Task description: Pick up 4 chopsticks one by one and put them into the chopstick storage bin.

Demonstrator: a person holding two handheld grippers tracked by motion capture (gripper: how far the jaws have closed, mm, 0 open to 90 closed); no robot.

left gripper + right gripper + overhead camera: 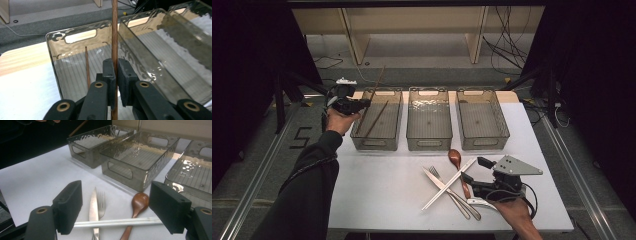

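Note:
My left gripper (363, 103) is shut on a brown wooden chopstick (376, 82) at the left rim of the left clear bin (362, 142). The left gripper view has the chopstick (114, 37) upright between my jaws (116, 75), over that bin (80, 37). A second wooden chopstick (374, 120) lies slanted inside it (87, 67). My right gripper (474, 170) stands open near the table's front, its jaws either side of a white chopstick (117, 222) that lies across a knife (93, 207), a fork (101, 203) and a wooden spoon (139, 201).
Three clear bins stand in a row at the back of the white table (382, 190); the middle bin (429, 120) and right bin (482, 120) hold nothing. The cutlery pile (452, 187) sits front right. Cables lie on the floor behind the table.

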